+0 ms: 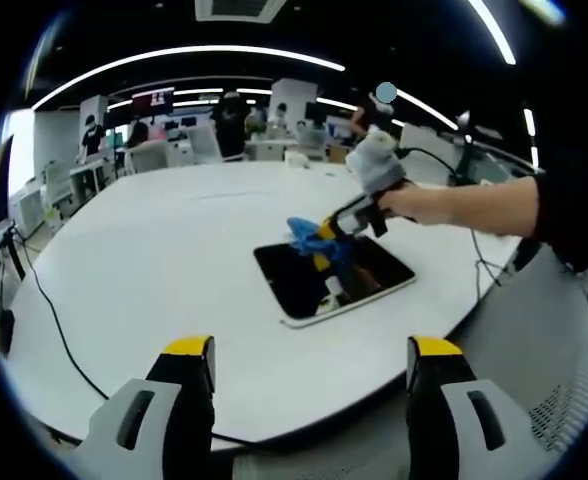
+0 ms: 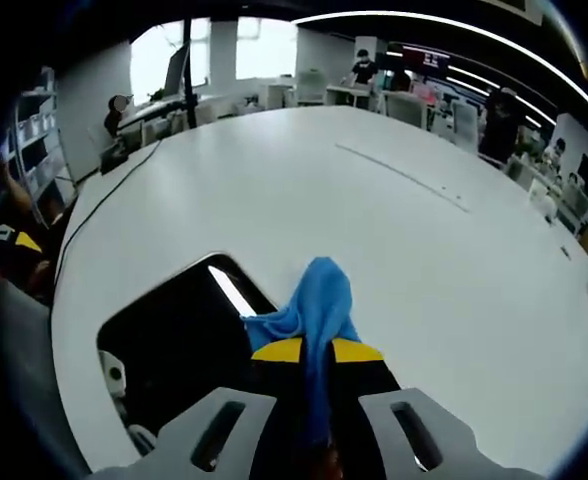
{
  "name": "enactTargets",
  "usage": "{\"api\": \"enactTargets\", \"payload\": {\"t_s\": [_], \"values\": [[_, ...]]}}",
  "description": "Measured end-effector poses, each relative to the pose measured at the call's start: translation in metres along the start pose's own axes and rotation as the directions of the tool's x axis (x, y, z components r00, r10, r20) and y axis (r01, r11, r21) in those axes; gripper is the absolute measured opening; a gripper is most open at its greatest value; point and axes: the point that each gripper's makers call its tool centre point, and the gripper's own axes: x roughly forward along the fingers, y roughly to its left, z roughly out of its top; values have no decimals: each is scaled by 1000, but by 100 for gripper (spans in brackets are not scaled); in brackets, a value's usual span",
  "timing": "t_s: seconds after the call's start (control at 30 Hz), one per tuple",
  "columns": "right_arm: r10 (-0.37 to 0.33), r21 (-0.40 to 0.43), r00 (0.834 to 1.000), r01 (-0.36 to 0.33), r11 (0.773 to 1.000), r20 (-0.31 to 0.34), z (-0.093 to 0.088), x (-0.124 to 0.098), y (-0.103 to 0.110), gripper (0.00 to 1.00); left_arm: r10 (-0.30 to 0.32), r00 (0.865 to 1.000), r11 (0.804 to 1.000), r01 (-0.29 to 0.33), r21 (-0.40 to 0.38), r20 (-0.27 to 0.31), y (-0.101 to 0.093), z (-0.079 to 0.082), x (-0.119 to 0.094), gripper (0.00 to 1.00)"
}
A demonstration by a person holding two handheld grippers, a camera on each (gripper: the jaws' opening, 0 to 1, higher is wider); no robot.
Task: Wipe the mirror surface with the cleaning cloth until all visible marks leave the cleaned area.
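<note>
The mirror (image 1: 334,280) lies flat on the white tabletop (image 1: 174,260), near its edge. The right tongs (image 2: 316,352) are pinching the blue cleaning cloth (image 2: 314,300) and hold it over the mirror's far rim; whether the cloth touches the glass cannot be told. The left tongs (image 1: 311,372) are spread, empty, held well back from the mirror. Risk: nothing steadies the mirror, so a firm stroke may slide it toward the tabletop edge. A thin pinch may let the cloth slip free.
</note>
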Motion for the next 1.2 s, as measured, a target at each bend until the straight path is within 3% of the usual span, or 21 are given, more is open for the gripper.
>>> {"api": "enactTargets", "payload": {"t_s": [0.63,1.2], "values": [[-40,47,999,41,998,-20,-18,-15,-21,4,-5,1000,1000,5,2,2,-1,0,0,77],[-49,99,999,51,994,-20,-20,-16,-23,4,-5,1000,1000,5,1,6,-1,1,0,76]]}}
